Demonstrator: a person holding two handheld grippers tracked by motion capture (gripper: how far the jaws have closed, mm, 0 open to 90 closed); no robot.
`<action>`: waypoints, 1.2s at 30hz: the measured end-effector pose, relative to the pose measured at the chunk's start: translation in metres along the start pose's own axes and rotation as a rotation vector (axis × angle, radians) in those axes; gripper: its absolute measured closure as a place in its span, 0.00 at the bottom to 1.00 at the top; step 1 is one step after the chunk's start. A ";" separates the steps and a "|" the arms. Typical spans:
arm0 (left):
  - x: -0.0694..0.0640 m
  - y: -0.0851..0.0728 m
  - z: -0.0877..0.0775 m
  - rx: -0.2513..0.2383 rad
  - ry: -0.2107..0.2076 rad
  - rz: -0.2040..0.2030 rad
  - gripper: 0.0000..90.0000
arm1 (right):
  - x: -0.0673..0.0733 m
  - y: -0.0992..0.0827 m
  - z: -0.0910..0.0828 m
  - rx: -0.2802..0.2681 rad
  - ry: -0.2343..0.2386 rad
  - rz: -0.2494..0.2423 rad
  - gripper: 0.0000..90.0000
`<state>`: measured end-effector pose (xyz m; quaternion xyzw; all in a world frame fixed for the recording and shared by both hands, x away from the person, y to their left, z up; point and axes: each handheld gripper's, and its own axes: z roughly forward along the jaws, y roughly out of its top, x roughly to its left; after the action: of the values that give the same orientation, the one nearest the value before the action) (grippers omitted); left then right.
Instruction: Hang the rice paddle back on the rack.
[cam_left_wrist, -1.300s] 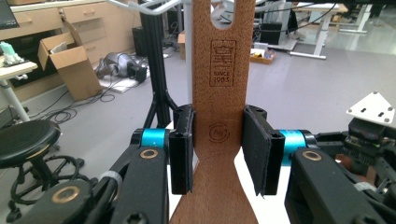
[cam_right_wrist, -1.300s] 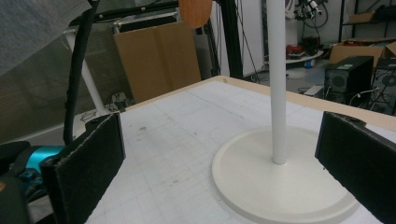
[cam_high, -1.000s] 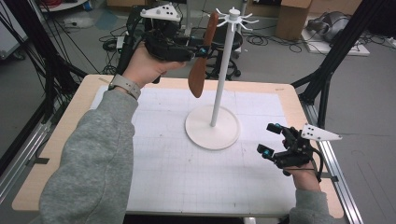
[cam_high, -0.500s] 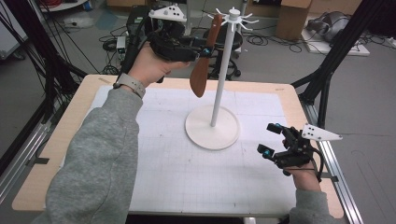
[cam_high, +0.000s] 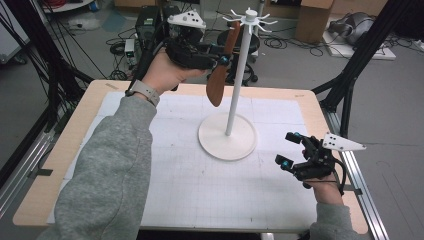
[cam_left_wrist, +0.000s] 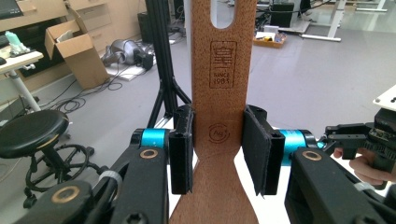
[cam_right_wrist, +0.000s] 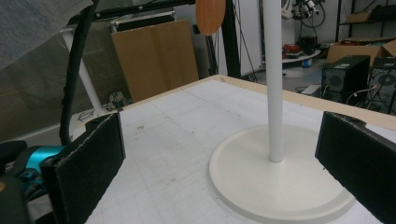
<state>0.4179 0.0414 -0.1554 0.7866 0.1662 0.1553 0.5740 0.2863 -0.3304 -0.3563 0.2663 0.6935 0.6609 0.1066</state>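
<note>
1. Left gripper view: the left gripper (cam_left_wrist: 218, 149) pinches the wooden spatula (cam_left_wrist: 219, 116) by its neck, leaving the hanging slot free.
2. High view: the spatula hangs beside the white stand (cam_high: 227, 137), near the table's (cam_high: 65, 155) far edge, apparently bound for a top hook.
3. Near the right edge, the right gripper (cam_high: 290, 150) rests spread and empty.
</note>
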 end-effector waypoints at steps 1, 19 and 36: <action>0.000 0.000 0.000 -0.002 -0.002 -0.002 0.72 | 0.000 0.000 0.000 0.000 0.001 -0.002 0.00; -0.002 -0.019 -0.025 -0.040 -0.035 0.039 0.30 | 0.000 -0.001 0.000 0.008 -0.002 -0.001 0.00; 0.002 -0.052 -0.061 -0.071 -0.020 0.017 0.02 | 0.006 -0.001 0.002 0.021 -0.003 -0.012 0.00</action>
<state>0.3890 0.1092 -0.1866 0.7686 0.1480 0.1581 0.6019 0.2817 -0.3255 -0.3565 0.2644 0.7018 0.6525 0.1088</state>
